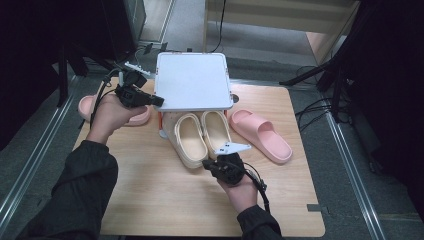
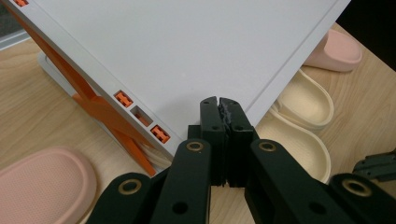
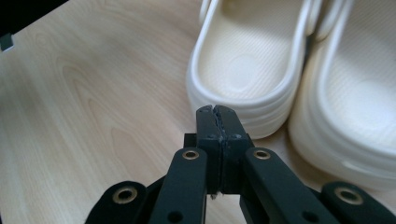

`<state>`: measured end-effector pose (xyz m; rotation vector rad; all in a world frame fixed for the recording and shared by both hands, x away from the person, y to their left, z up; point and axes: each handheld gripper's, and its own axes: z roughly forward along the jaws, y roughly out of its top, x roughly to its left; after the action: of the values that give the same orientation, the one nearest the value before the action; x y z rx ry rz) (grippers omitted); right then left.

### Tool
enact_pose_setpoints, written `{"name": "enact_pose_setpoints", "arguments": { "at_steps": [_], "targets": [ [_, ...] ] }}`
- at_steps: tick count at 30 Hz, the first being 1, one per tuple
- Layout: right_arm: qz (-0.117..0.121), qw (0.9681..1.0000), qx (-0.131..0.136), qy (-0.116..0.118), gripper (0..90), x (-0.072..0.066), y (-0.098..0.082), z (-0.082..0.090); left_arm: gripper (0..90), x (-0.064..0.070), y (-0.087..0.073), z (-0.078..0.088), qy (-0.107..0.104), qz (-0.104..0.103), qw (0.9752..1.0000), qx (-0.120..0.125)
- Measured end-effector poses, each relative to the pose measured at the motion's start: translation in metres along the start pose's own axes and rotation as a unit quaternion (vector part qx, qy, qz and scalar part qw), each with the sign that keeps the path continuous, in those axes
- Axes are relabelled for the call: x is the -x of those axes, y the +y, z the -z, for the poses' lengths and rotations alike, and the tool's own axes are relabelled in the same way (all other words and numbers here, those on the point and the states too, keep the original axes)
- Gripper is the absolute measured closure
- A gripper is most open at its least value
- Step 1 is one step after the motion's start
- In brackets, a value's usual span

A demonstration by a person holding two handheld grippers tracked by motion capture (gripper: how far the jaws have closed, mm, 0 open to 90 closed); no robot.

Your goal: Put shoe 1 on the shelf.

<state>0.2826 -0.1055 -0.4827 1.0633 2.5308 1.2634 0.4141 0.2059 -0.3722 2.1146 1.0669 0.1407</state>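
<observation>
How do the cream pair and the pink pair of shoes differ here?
The cream clogs sit side by side, toes under the white rack; the pink slides are split, one left of the rack, one right. Clogs have raised heel walls; slides are open-backed. Both pairs rest on the table.

No legible text, label, brand, number or sign on any item.

- White shelf top: plain, unmarked; the orange inserts along its edge carry no characters.
- Cream clogs: footbeds textured, no readable brand; an oval patch in the heel shows no letters that can be made out.
- Pink slides: plain.
- Wooden table: bare grain, no markings.
</observation>
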Motion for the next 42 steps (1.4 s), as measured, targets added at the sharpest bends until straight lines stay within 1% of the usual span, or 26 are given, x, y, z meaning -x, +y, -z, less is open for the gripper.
{"name": "enact_pose_setpoints", "arguments": {
  "at_steps": [2,6,10,14,17,19,22,24,26,30,32,33,34,38,39,40,41,42],
  "targets": [
    [0.004,1.0,-0.006,0.002,90.0,-0.002,-0.002,-0.004,88.8,0.0,0.0,0.0,0.0,0.002,1.0,0.0],
    [-0.001,0.9999,-0.009,0.008,90.0,-0.002,-0.005,-0.01,88.8,-0.001,-0.001,0.0,-0.004,0.002,1.0,0.001],
    [-0.002,0.9999,-0.015,0.006,90.0,-0.001,-0.005,-0.015,88.9,0.0,-0.001,0.0,-0.003,0.004,1.0,0.001],
    [0.002,0.9997,-0.024,-0.001,90.0,-0.002,-0.005,-0.021,89.2,0.0,-0.001,0.0,0.0,0.003,1.0,0.002],
    [0.003,0.9997,-0.023,-0.004,90.0,-0.003,-0.005,-0.027,89.4,0.0,-0.001,0.0,0.0,0.0,1.0,0.0],
    [-0.003,0.9997,-0.023,-0.005,90.0,-0.004,-0.004,-0.029,89.5,0.0,-0.001,0.0,0.001,0.0,1.0,0.0],
    [-0.002,0.9998,-0.017,-0.005,90.0,-0.005,-0.002,-0.032,89.5,0.001,-0.001,0.0,0.002,-0.001,1.0,0.001],
    [-0.002,0.9998,-0.018,-0.006,90.0,-0.007,0.001,-0.034,89.5,0.001,-0.001,0.0,0.003,-0.003,1.0,0.0],
    [0.004,0.9998,-0.017,-0.007,90.0,-0.007,0.003,-0.037,89.5,0.001,-0.001,0.0,0.004,-0.004,1.0,0.001],
    [-0.003,0.9998,-0.018,-0.004,90.0,-0.006,0.008,-0.044,89.6,0.001,-0.001,0.0,0.003,-0.004,1.0,0.001],
    [-0.007,0.9998,-0.018,-0.005,90.0,-0.006,0.011,-0.049,89.6,0.001,-0.001,0.0,0.003,-0.004,1.0,0.001],
    [-0.008,0.9999,-0.015,-0.001,90.0,-0.005,0.013,-0.052,89.6,0.001,-0.001,0.0,0.004,-0.004,1.0,0.001],
    [-0.01,0.9998,-0.016,-0.005,90.0,-0.005,0.016,-0.055,89.6,0.001,-0.001,0.0,0.004,-0.004,1.0,0.001],
    [-0.005,0.9997,-0.021,-0.012,90.0,-0.006,0.025,-0.069,89.6,0.001,-0.001,0.0,0.005,-0.005,1.0,0.002],
    [-0.005,0.9997,-0.022,-0.01,90.0,-0.006,0.028,-0.073,89.6,0.002,-0.001,0.0,0.005,-0.005,1.0,0.002],
    [-0.004,0.9998,-0.018,-0.002,90.0,-0.005,0.031,-0.076,89.6,0.002,-0.001,0.0,0.005,-0.005,1.0,0.002],
    [-0.008,0.9998,-0.018,0.002,90.0,-0.006,0.033,-0.077,89.6,0.001,-0.001,0.0,0.005,-0.005,1.0,0.001],
    [-0.005,0.9997,-0.023,-0.002,90.0,-0.007,0.036,-0.081,89.6,0.001,-0.001,0.0,0.004,-0.005,1.0,0.001]
  ]
}}
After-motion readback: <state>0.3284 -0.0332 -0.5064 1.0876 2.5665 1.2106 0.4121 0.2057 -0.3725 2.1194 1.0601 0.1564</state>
